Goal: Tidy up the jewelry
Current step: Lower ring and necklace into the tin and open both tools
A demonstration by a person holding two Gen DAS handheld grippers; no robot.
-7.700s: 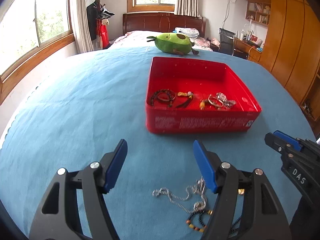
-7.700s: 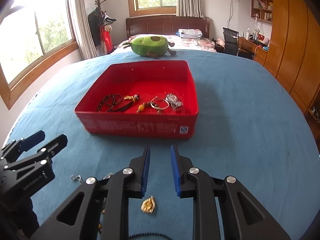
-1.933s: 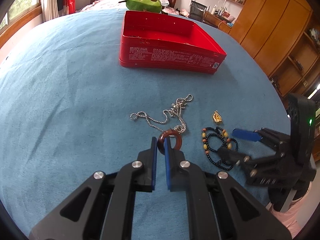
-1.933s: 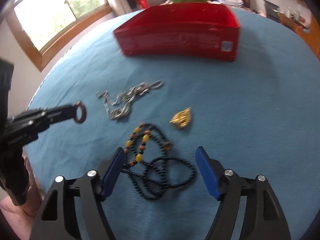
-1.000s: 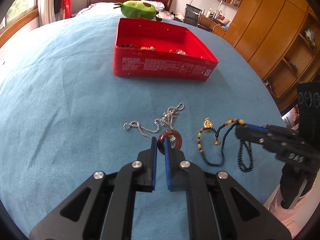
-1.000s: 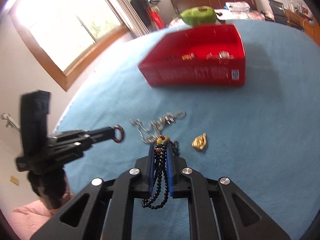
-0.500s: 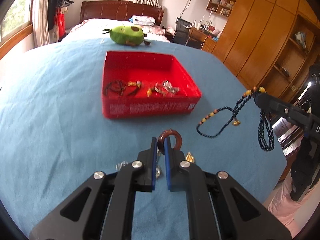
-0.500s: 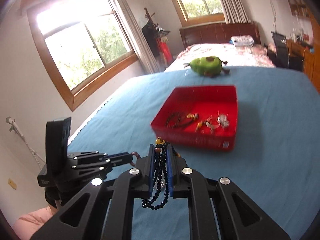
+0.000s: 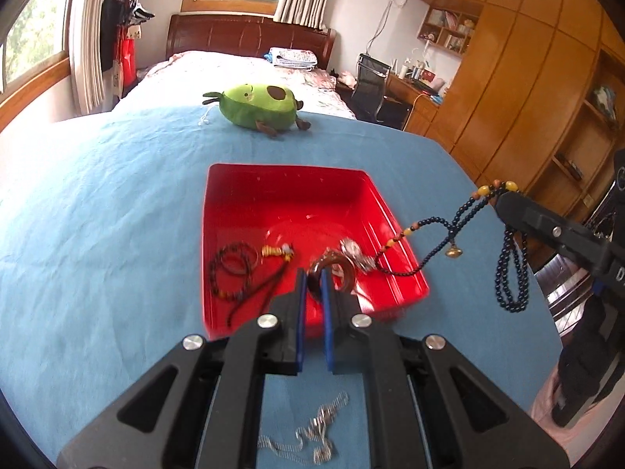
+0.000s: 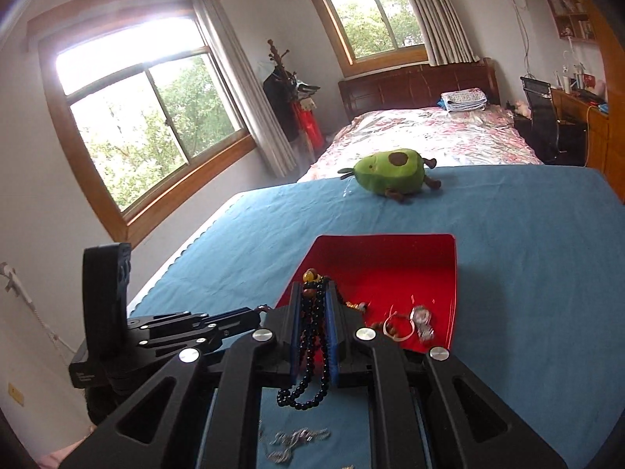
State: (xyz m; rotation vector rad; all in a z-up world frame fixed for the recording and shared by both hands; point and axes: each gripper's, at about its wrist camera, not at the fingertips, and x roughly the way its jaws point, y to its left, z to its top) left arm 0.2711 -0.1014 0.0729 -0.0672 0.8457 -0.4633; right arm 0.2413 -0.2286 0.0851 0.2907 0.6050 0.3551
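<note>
Leftmost of the two, the left hand-held gripper has its blue pads nearly together, pinching a dark reddish-brown ring by its near edge — the ring stands up past the fingertips, directly over the near part of the red tray. Under it, on the tray floor, lie a dark beaded bracelet at the left, a small yellow charm beside it, and a cluster of silver pieces toward the right. The tray sits on the blue-covered surface, with a green avocado plush toy well beyond its far rim.

Nearer the camera, a silver chain lies loose on the cloth, below and behind the left gripper's fingers, well outside the tray.

Further right, the right hand-held gripper is almost closed on a black beaded necklace. In the left wrist view the strand droops from its tips in two loops — one swings over the tray's right corner with orange beads and a small gold bell, the other hangs clear of the tray on the outer side. In the right wrist view the beads run between the pads and dangle beneath them, the tips sitting over the tray's near left corner.
</note>
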